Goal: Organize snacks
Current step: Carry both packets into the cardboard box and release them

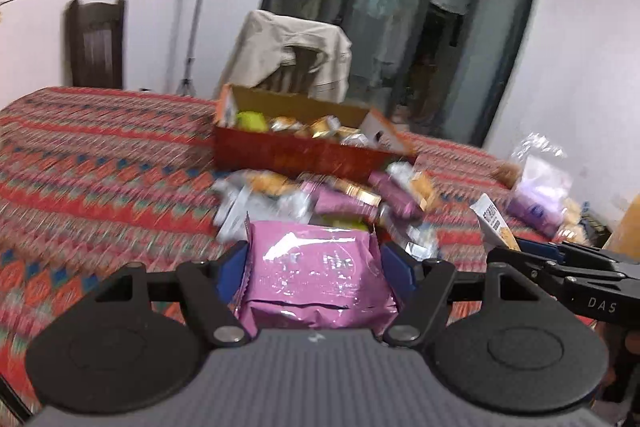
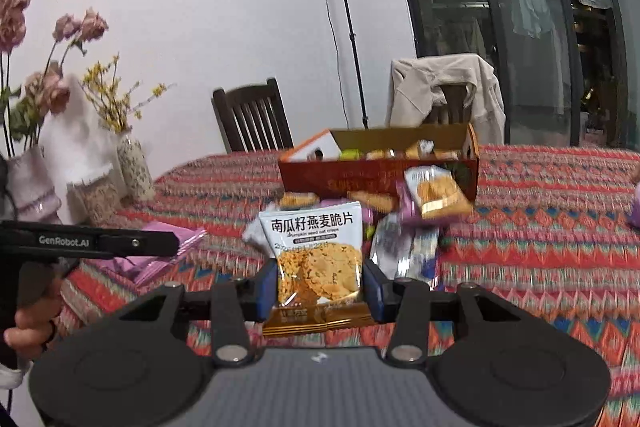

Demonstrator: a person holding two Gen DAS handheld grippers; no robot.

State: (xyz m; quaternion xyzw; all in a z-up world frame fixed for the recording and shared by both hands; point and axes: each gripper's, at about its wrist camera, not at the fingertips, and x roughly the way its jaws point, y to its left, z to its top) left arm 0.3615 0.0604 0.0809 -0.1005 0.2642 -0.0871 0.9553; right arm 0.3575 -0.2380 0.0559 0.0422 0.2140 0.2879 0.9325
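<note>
My left gripper (image 1: 314,263) is shut on a pink foil snack packet (image 1: 316,275) and holds it above the patterned tablecloth. My right gripper (image 2: 320,281) is shut on a white and gold oat crisp packet (image 2: 316,267) and holds it upright. A pile of loose snack packets (image 1: 328,199) lies in front of an open red cardboard box (image 1: 304,151) that holds several snacks. The pile (image 2: 400,227) and the box (image 2: 380,171) also show in the right wrist view. The right gripper (image 1: 496,227) with its packet appears at the right of the left wrist view.
The table carries a red patterned cloth (image 1: 100,167). Clear bags with purple items (image 1: 540,187) lie at the right. Vases of dried flowers (image 2: 80,163) stand at the table's left. Two chairs (image 2: 252,119), one draped with a beige jacket (image 2: 448,87), stand behind.
</note>
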